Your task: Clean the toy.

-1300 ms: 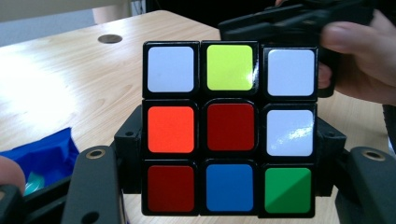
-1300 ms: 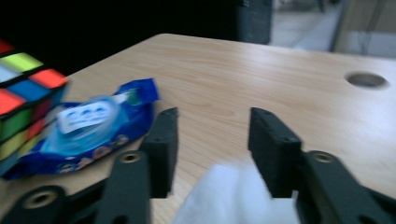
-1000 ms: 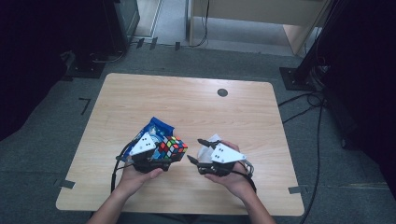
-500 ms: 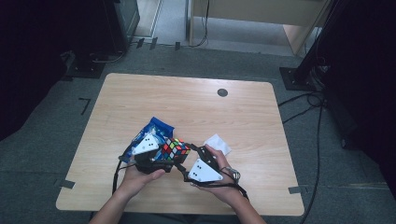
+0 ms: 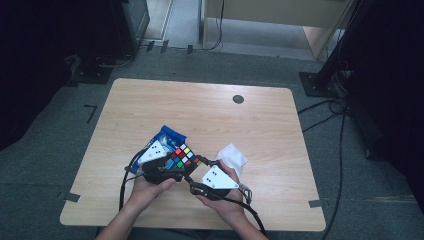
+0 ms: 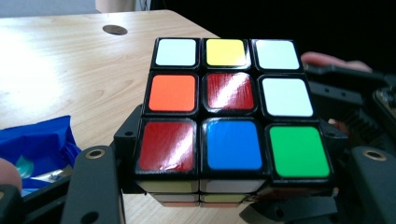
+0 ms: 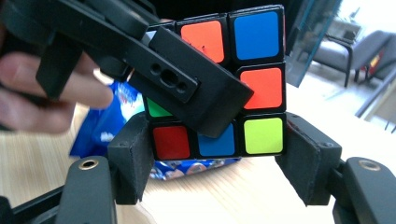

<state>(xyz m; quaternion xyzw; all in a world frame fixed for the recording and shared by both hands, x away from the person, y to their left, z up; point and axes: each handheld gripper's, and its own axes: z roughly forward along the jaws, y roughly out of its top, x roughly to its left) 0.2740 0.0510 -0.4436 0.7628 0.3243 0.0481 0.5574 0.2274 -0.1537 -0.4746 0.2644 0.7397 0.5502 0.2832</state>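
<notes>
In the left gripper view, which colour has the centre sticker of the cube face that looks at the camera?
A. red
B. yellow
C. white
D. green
A: on the cube held in the left tool, the middle sticker of the facing side is red, with orange to its left, white to its right, yellow above and blue below.

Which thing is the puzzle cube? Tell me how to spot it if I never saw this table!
Look at the wooden table, near the edge where the person's hands come in. Between the left gripper and the right gripper sits the puzzle cube, beside a blue packet and a white folded paper. It alone is covered in small squares of many colours.
</notes>
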